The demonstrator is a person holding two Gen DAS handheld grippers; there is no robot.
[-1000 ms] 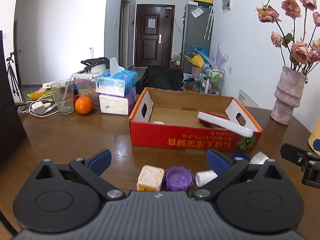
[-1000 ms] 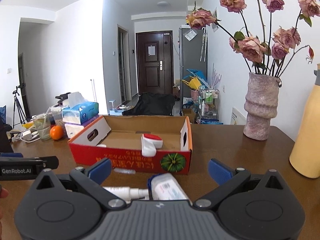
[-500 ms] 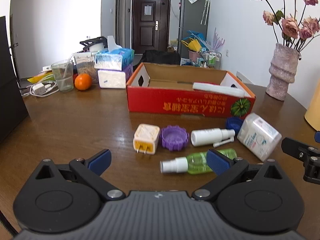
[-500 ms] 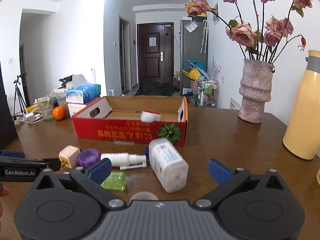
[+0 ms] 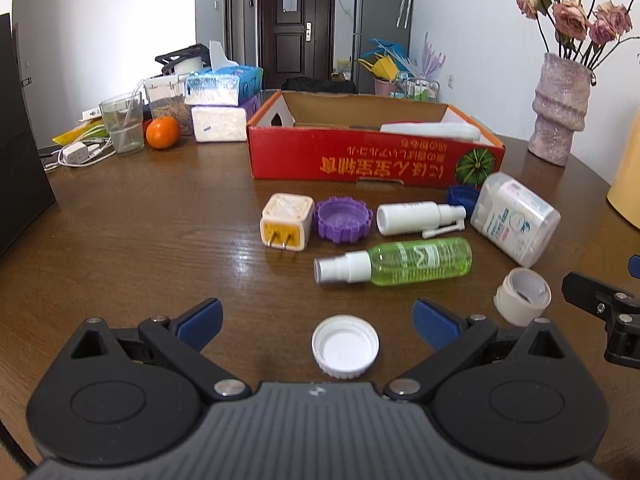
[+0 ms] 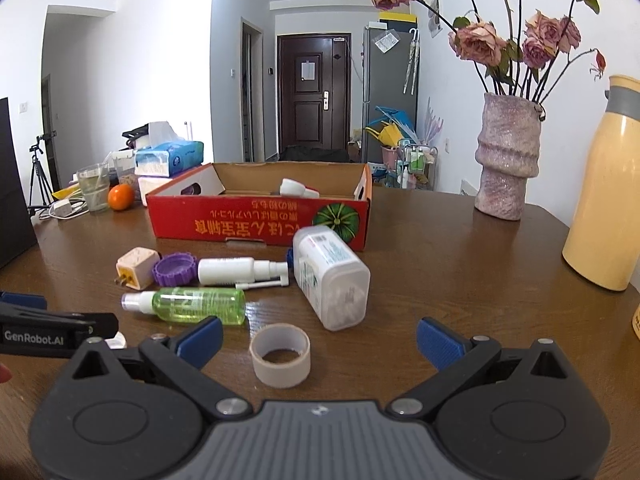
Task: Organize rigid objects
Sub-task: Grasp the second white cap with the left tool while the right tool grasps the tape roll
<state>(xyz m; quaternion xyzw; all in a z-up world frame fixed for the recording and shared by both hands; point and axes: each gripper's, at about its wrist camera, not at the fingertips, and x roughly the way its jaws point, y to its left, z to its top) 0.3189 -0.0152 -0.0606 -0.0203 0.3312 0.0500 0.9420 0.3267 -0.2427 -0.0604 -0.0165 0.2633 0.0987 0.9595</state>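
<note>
A red cardboard box (image 5: 372, 160) stands on the brown table and holds a white item (image 5: 430, 130). In front of it lie a plug adapter (image 5: 286, 222), a purple cap (image 5: 343, 219), a white spray bottle (image 5: 416, 218), a green spray bottle (image 5: 400, 261), a clear white bottle (image 5: 514, 218), a blue cap (image 5: 462, 196), a tape roll (image 5: 522, 295) and a white cap (image 5: 345, 346). My left gripper (image 5: 318, 320) is open and empty, just above the white cap. My right gripper (image 6: 320, 338) is open and empty over the tape roll (image 6: 280, 354).
A pink vase with roses (image 6: 506, 160) and a yellow flask (image 6: 608, 208) stand at the right. At the back left are tissue packs (image 5: 222, 106), an orange (image 5: 162, 132), a glass (image 5: 122, 122) and a charger with cables (image 5: 76, 154).
Both grippers have pulled back from the box toward the table's near edge. More of the loose items, the white cap and the tape roll have come into view.
</note>
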